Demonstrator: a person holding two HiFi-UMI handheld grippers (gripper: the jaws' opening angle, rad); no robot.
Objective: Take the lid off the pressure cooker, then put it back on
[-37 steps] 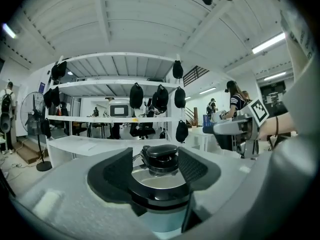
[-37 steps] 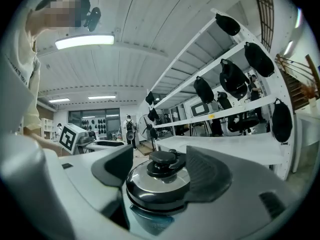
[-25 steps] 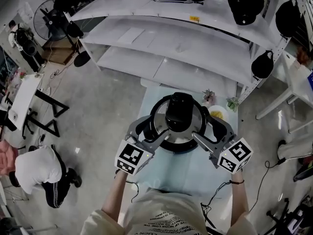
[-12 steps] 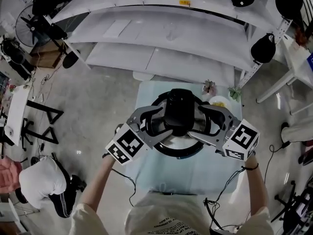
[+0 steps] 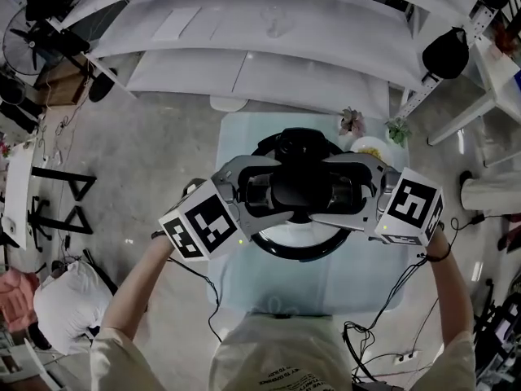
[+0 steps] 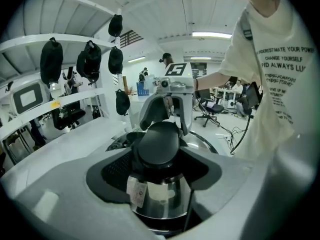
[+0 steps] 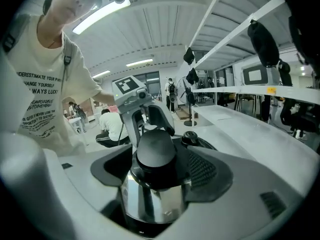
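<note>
The steel pressure cooker (image 5: 297, 249) stands on a pale blue table (image 5: 244, 279). Its lid carries a black knob (image 5: 303, 187) in the middle and a smaller black valve (image 5: 297, 142) at the far side. My left gripper (image 5: 273, 190) clasps the knob from the left and my right gripper (image 5: 334, 190) clasps it from the right. In the left gripper view the knob (image 6: 157, 144) sits between the grey jaws above shiny steel (image 6: 160, 196). The right gripper view shows the same knob (image 7: 156, 149) held likewise. Whether the lid is clear of the pot I cannot tell.
A small plate of yellow food (image 5: 373, 149) and two little plants (image 5: 352, 120) stand at the table's far right. White shelves (image 5: 269, 72) run behind, with black caps (image 5: 446, 53) hanging at the right. A person (image 5: 69, 300) crouches on the floor at left.
Both grippers have moved inward from the cooker's sides onto the lid's knob and shut on it. They now look larger and nearer the head camera.
</note>
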